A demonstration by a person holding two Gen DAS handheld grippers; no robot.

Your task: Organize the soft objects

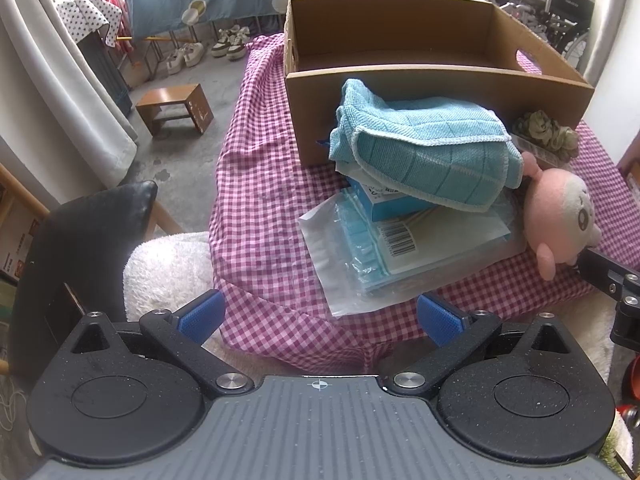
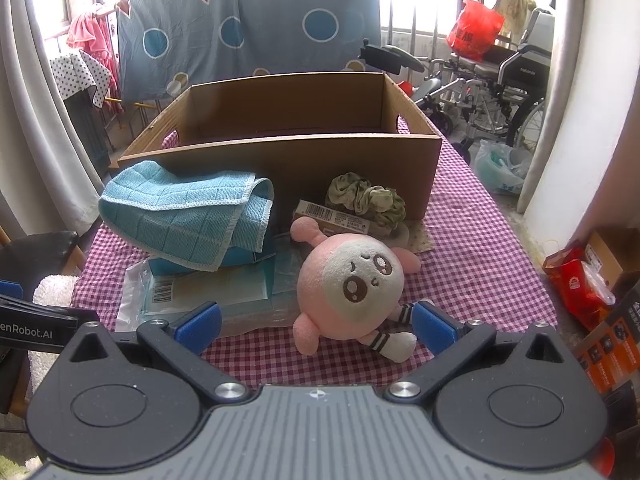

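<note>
An open cardboard box (image 1: 400, 92) (image 2: 288, 156) stands at the back of a table with a pink checked cloth (image 1: 264, 208) (image 2: 472, 264). In front of it lie a folded blue towel (image 1: 424, 152) (image 2: 188, 216), a pink plush toy (image 1: 560, 216) (image 2: 352, 284) and an olive scrunchie (image 1: 544, 132) (image 2: 368, 196). My left gripper (image 1: 320, 316) is open at the table's near edge, short of the towel. My right gripper (image 2: 316, 320) is open, its jaws either side of the plush toy's lower body without gripping it.
Under the towel lie a blue carton (image 1: 384, 200) and plastic-wrapped flat packs (image 1: 380, 248) (image 2: 208, 292). A small tan carton (image 2: 332, 216) lies by the scrunchie. A black chair back (image 1: 84, 248) and white fleece (image 1: 168, 272) sit at the left. Wheelchairs (image 2: 500, 84) stand behind.
</note>
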